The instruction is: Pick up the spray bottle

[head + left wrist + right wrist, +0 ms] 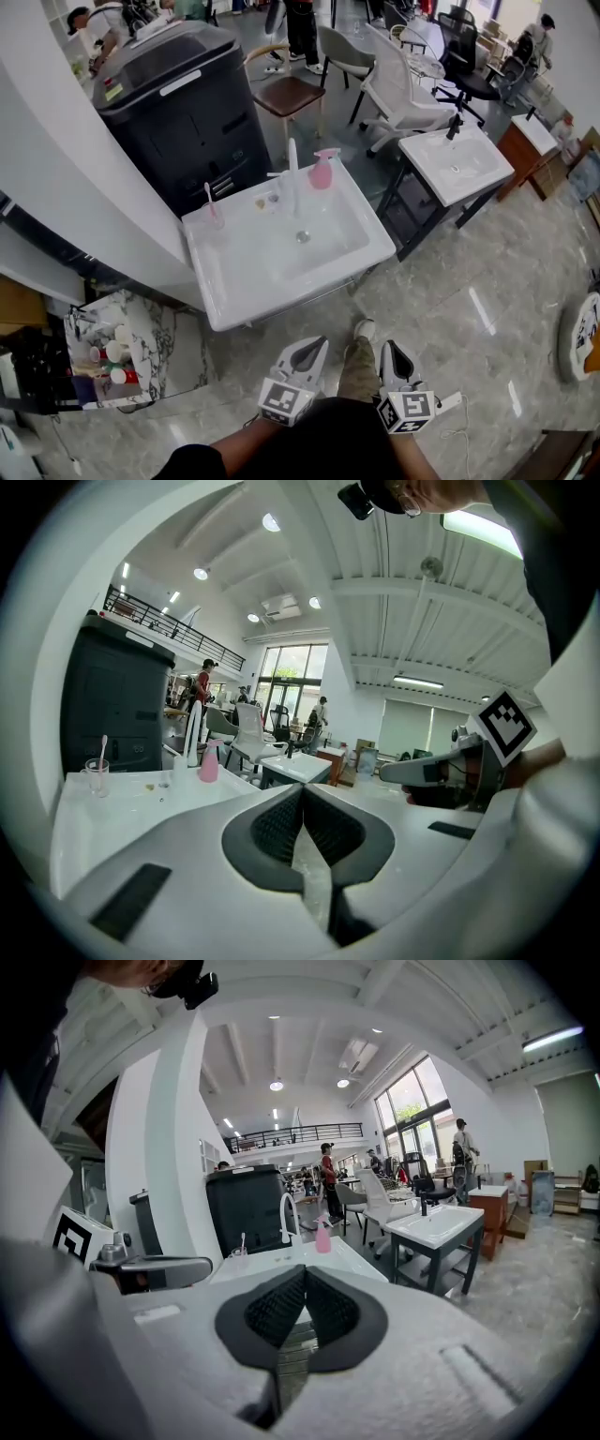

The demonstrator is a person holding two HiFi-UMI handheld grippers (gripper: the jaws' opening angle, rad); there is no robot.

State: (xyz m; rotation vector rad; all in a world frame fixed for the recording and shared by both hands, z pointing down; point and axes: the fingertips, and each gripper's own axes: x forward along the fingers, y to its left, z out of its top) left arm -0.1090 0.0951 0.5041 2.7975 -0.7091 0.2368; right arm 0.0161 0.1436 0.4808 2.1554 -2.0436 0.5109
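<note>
Marble floor [441, 309]: open up to the basin.
Black appliance [178, 103]: behind the basin.
White basin [214, 281]: front rim unobstructed.
Left gripper [312, 345], right gripper [390, 349]: jaws together, empty, well short of the basin.
Pink spray bottle [322, 172]: back rim, just beside the faucet [292, 173].
Toothbrush cup [213, 214]: back-left corner.

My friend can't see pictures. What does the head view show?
A pink plastic spray bottle stands on the far rim of a white rectangular sink, beside its white curved faucet. Nearer the camera, the left gripper and right gripper point toward the sink, both shut and empty, above a grey marble floor.
</note>
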